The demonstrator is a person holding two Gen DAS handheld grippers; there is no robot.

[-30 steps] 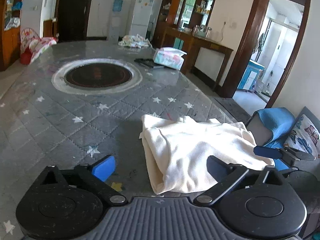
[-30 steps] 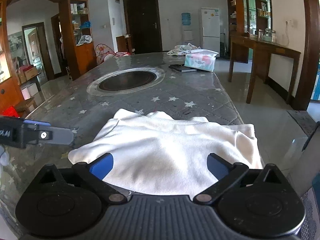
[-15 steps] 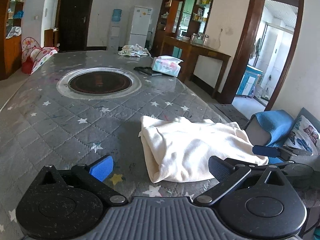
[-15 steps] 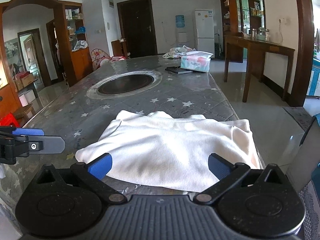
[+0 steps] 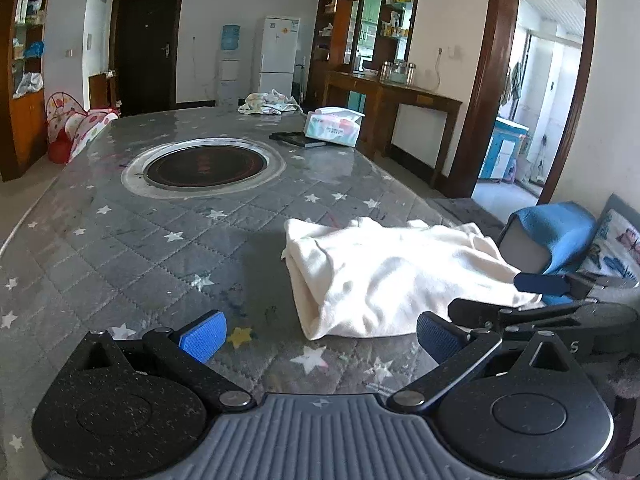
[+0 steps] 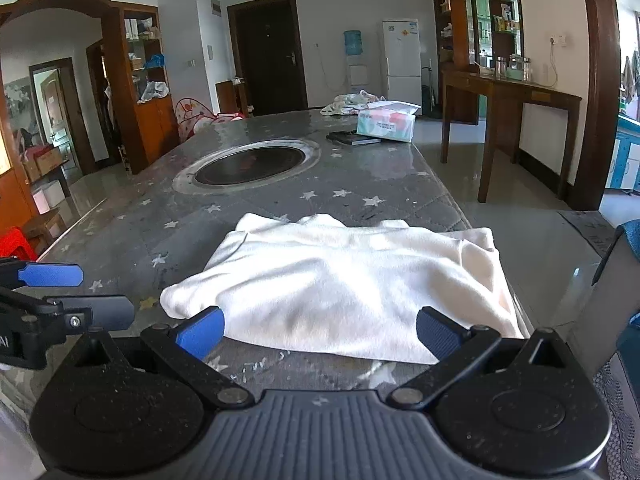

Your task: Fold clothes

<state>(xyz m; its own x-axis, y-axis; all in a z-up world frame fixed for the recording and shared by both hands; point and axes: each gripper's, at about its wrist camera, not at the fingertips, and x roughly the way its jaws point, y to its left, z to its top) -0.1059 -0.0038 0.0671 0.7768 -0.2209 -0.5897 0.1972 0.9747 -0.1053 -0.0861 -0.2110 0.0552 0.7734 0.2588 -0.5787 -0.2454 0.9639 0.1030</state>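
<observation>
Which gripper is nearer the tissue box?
Neither clearly. Both the left gripper and right gripper sit open at the near table edge; the tissue box stands far across, towards the right side.

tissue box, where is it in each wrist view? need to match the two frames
Left wrist: tissue box sits upper middle, on the far right part of the table, right of the round hob.
Right wrist: tissue box sits upper right of middle, again right of the hob.
Shared landmark: white fridge on the back wall.
</observation>
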